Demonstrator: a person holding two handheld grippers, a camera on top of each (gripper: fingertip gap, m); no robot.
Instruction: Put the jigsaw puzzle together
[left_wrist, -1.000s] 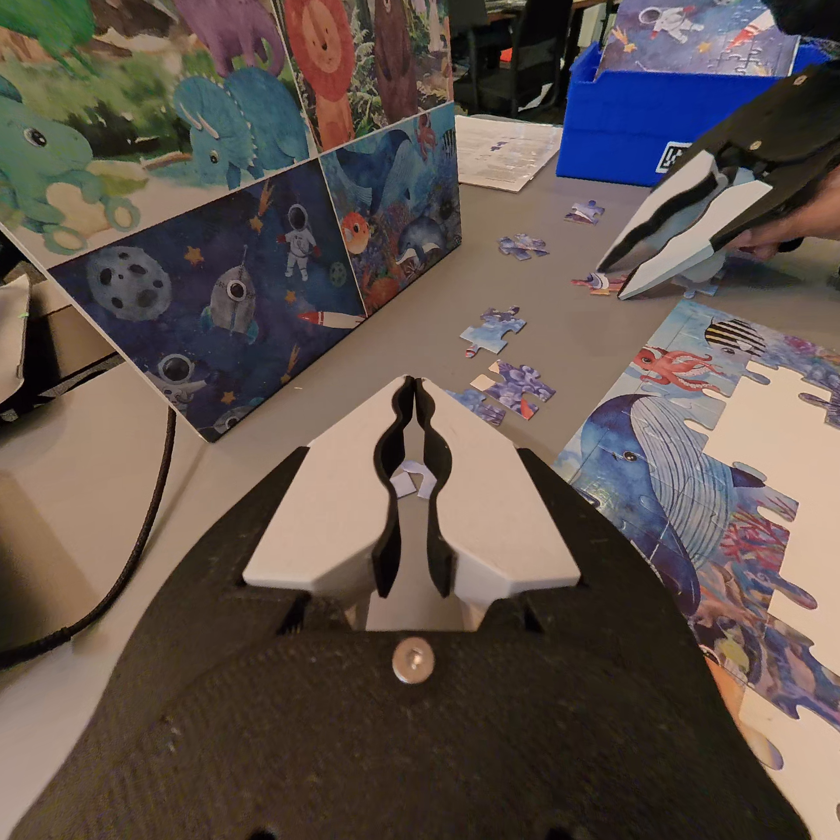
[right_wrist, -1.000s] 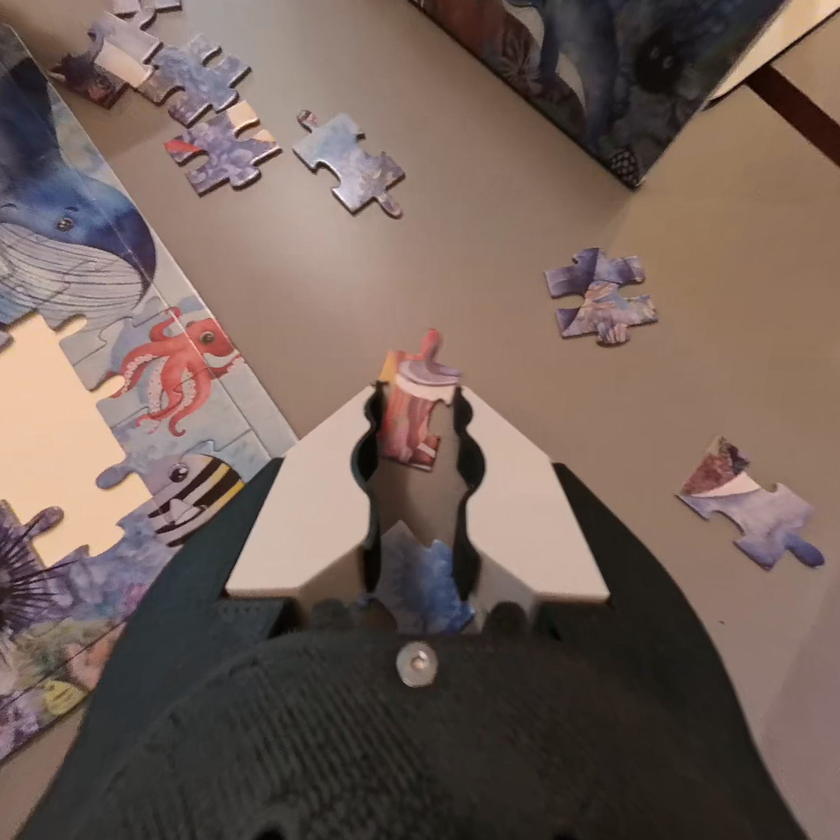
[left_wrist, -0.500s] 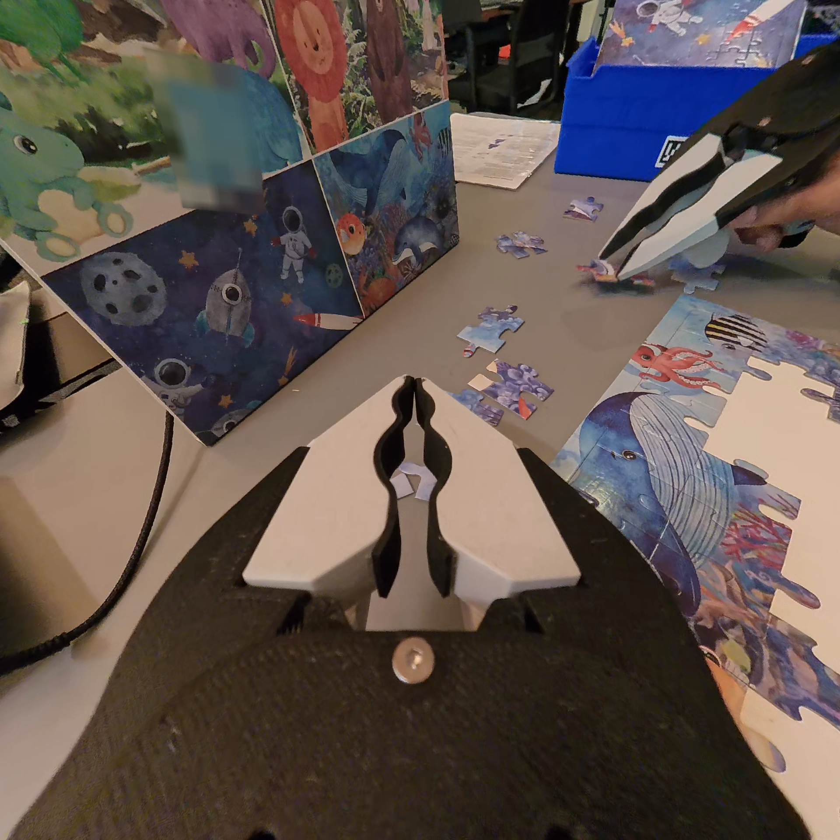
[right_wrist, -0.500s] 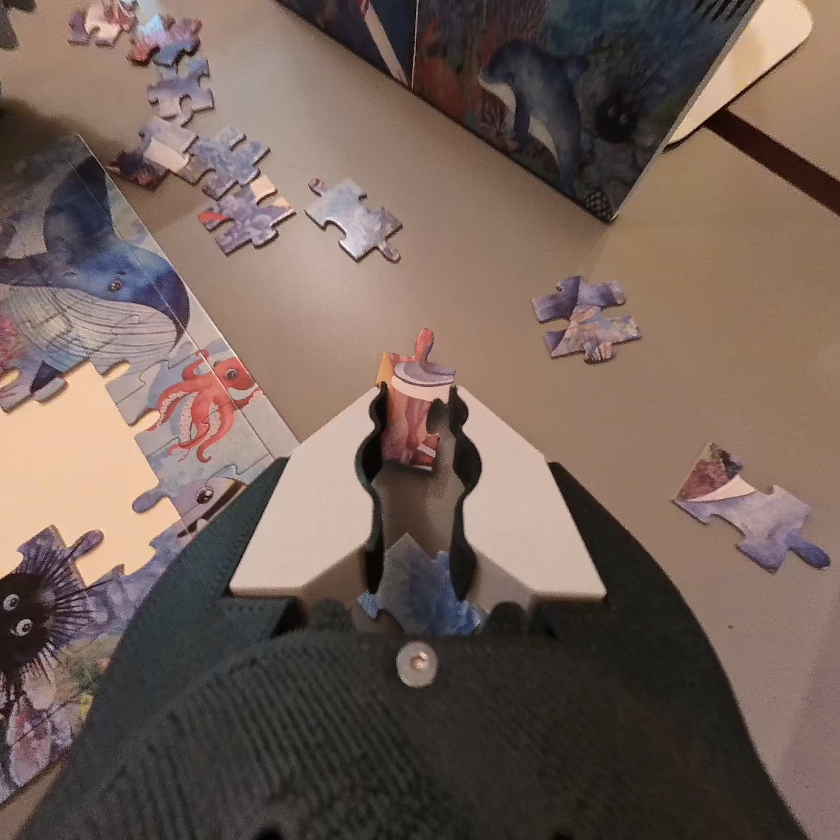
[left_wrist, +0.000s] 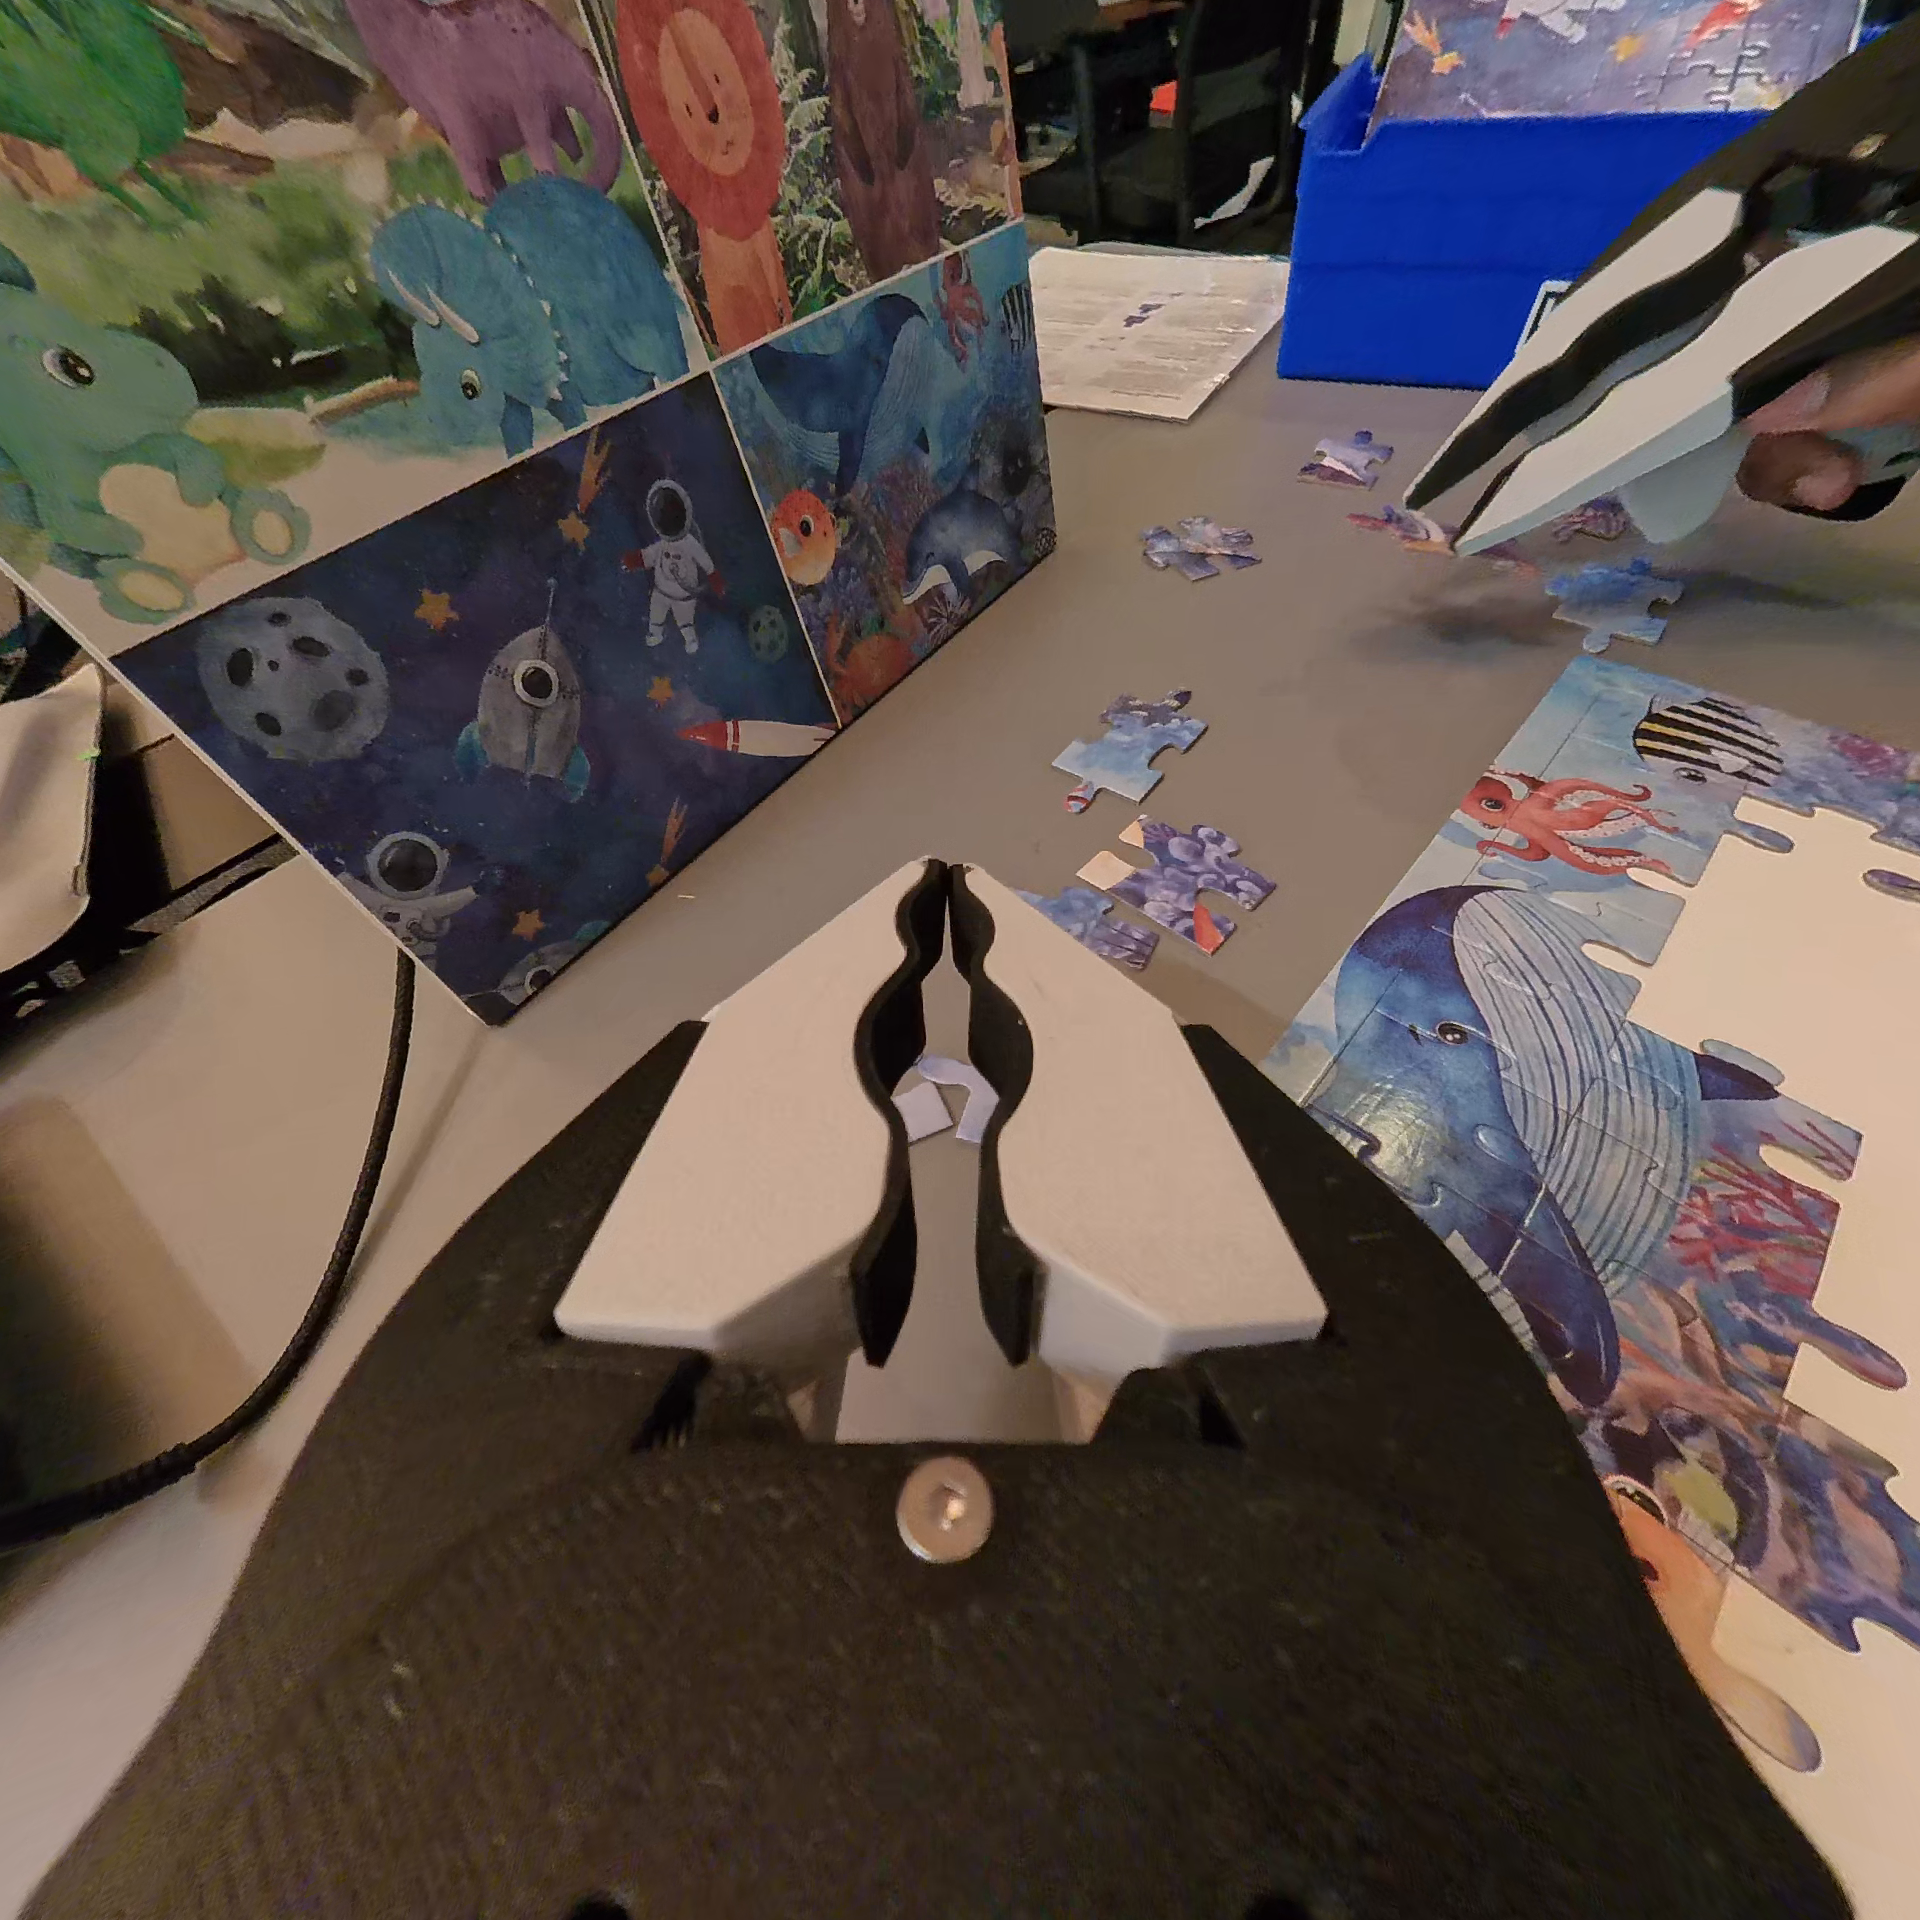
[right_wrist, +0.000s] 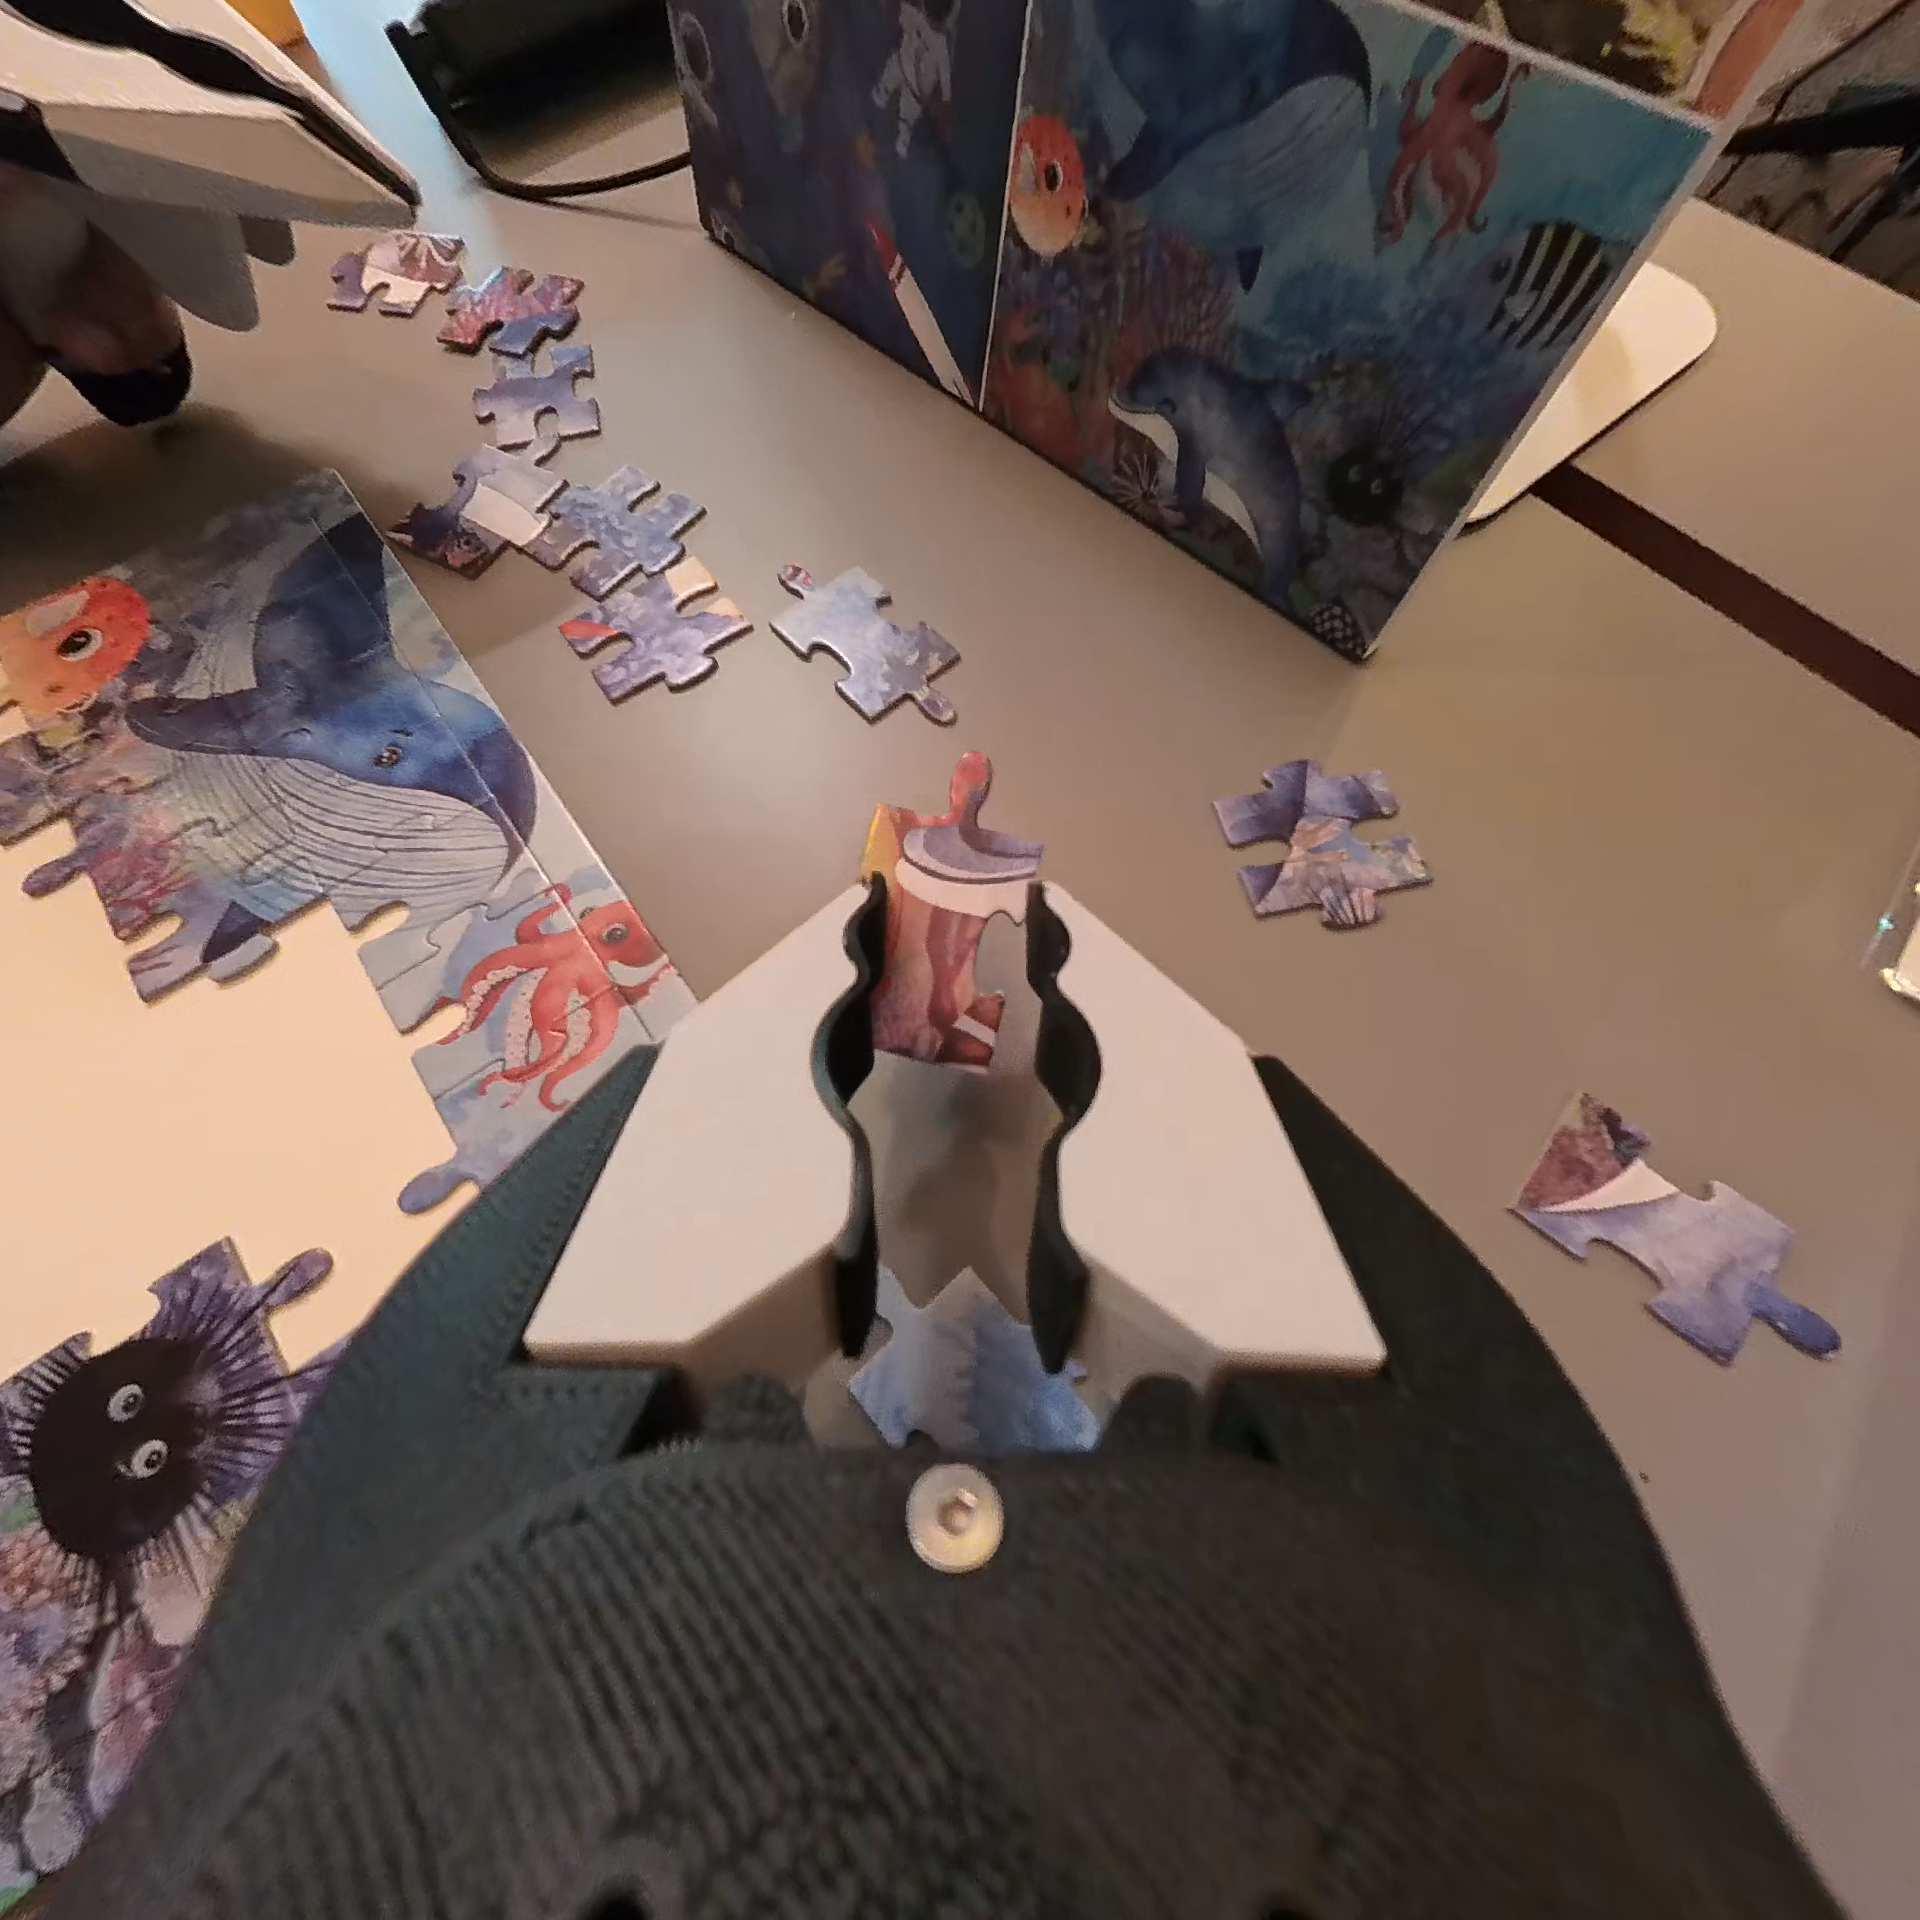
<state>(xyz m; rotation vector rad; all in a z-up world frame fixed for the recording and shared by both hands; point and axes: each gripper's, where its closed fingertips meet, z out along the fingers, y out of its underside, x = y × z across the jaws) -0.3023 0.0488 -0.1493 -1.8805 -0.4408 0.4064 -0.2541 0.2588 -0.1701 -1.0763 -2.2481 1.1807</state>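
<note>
Carrying a red coral puzzle piece (right_wrist: 940, 935) clamped upright above the desk (right_wrist: 1455, 935), the right gripper (right_wrist: 951, 914) must next turn toward the half-built puzzle (right_wrist: 312, 727), while the left gripper (left_wrist: 948, 883) idles pressed together, empty.

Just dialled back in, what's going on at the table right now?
A person is building an ocean jigsaw puzzle with two handheld tongs. The right tongs grip a pink coral piece just above the grey table, beside the puzzle's octopus edge. The left tongs are shut and empty, hovering near the picture box. The puzzle's middle is unfilled, and several loose pieces lie between it and the box.
</note>
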